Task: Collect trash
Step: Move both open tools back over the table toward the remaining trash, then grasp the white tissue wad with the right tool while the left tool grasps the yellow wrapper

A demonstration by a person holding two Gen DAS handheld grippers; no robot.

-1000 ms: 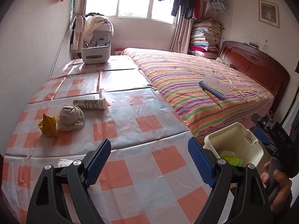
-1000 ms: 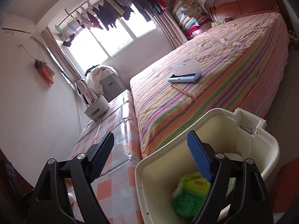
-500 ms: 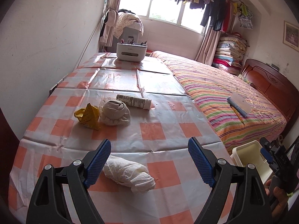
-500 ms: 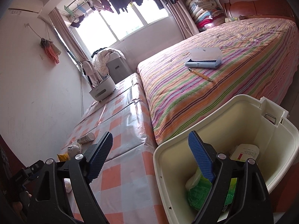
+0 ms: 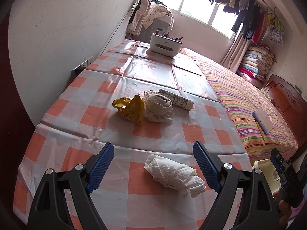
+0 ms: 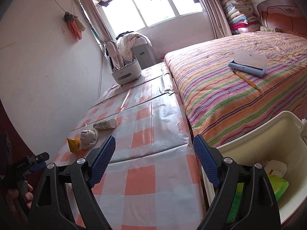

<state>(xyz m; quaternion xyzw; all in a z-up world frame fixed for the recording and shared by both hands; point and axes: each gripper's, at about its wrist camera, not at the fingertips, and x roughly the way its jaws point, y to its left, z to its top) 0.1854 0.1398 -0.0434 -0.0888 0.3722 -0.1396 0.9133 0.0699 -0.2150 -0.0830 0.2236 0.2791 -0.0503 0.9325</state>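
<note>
A crumpled white tissue wad [image 5: 173, 174] lies on the checkered table between the open jaws of my left gripper [image 5: 153, 166]. Farther on lie a yellow wrapper [image 5: 130, 109], a rolled cream cloth [image 5: 158, 108] and a small white bottle [image 5: 176, 99] on its side. In the right wrist view the wrapper [image 6: 73, 144], cloth [image 6: 88, 137] and bottle [image 6: 105, 124] show at the left. My right gripper [image 6: 154, 160] is open and empty over the table's right edge, beside the cream trash bin [image 6: 268, 140], which holds a green packet [image 6: 278, 187].
A white organizer box [image 5: 166, 45] stands at the table's far end. The striped bed [image 6: 239, 84] runs along the table's right side, with a blue notebook [image 6: 247, 63] and a pencil [image 6: 246, 80] on it. A wall borders the table's left side.
My left gripper swung left and moved down over the table, so the tissue wad now lies between its jaws. My right gripper turned left from the bin toward the table. Both stayed open.
</note>
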